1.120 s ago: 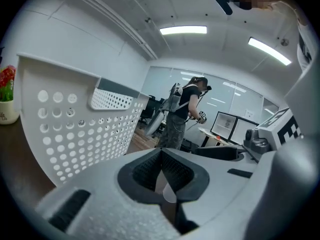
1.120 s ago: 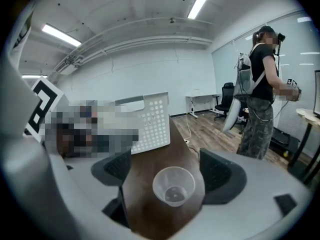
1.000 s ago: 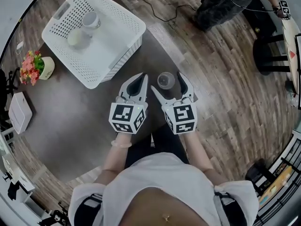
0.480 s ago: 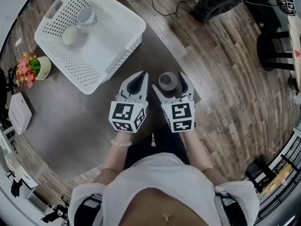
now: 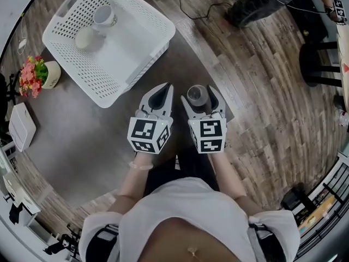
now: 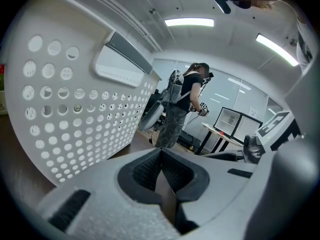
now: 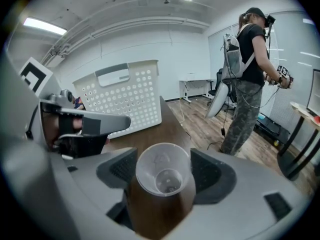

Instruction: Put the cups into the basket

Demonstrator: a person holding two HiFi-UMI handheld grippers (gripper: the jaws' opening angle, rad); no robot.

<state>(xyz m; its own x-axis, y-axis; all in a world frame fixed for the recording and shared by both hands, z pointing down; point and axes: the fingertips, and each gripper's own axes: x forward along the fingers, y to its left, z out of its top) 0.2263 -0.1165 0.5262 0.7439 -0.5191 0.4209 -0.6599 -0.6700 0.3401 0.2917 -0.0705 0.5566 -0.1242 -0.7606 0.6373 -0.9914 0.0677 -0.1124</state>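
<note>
A clear plastic cup (image 5: pixel 196 96) (image 7: pixel 162 176) stands upright near the right edge of the dark table (image 5: pixel 82 135). My right gripper (image 5: pixel 197 94) (image 7: pixel 163 171) straddles it, one jaw on each side. Its jaws are closing, with the pads close beside the rim, and the cup keeps its round shape. Just left of it, my left gripper (image 5: pixel 163 87) (image 6: pixel 161 171) is shut and empty, pointing at the basket wall. The white perforated basket (image 5: pixel 147 59) (image 6: pixel 75 109) (image 7: pixel 125 101) sits at the far left and holds a white cup (image 5: pixel 103 16) and a cream cup (image 5: pixel 84 37).
A flower pot (image 5: pixel 38 75) and a white box (image 5: pixel 22 127) sit at the table's left edge. The table ends just right of the cup, above wood floor. Another person (image 5: pixel 262 4) (image 7: pixel 247 74) stands beyond the table, near a cable on the floor.
My right gripper has slid forward around the clear cup and its jaws have drawn in closer to it. The left gripper has stayed put.
</note>
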